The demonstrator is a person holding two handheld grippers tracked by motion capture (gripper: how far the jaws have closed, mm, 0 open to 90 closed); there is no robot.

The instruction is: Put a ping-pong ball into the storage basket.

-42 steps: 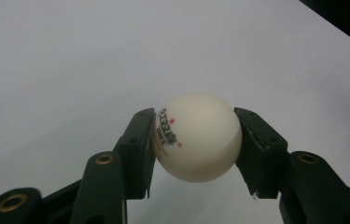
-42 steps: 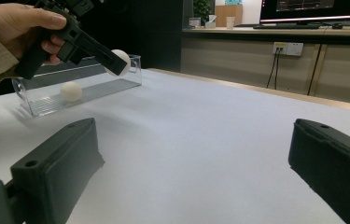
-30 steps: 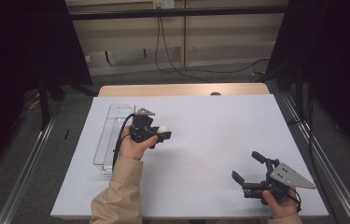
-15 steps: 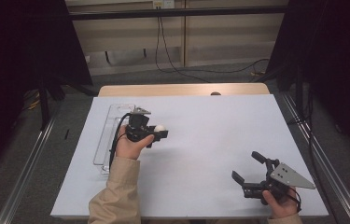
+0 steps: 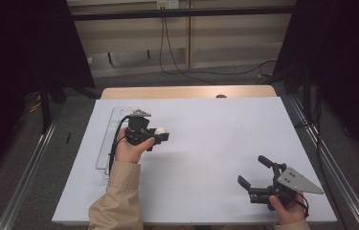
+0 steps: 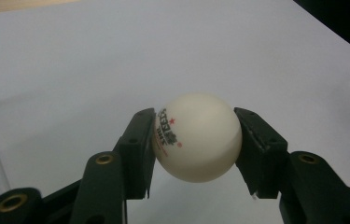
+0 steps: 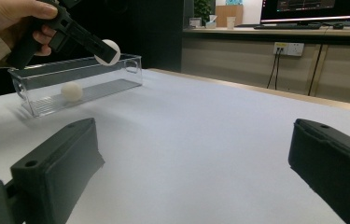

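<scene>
The bench (image 5: pixel 206 143), under its white sheet, is my landmark, and I place everything by it. Toward its far left edge lies the clear plastic tray (image 7: pixel 77 79), a long narrow box whose long axis runs from my side of the bench toward the far side; the right gripper view shows a second white ball (image 7: pixel 71 91) lying on its ribbed floor. My left gripper (image 5: pixel 160 136) hangs above the bench just right of that tray, its jaws pointing to the right across the sheet, closed snugly on a white table-tennis ball (image 6: pixel 197 136), one pad on each side with the ball's printed logo against the left pad. A ball has no long axis to speak of; the print is the only thing that gives it a facing. My right gripper (image 5: pixel 256 171) sits low at the near right corner of the bench, well apart from the tray, jaws wide apart and empty. The risk, as I judge it, lies in that pinch: two flat pads meet a smooth, light sphere at small patches, so a tilt or a jolt could squirt it out, and it would bounce and roll off the bench. Letting go too high over the tray could bounce it out, or knock the other ball.
</scene>
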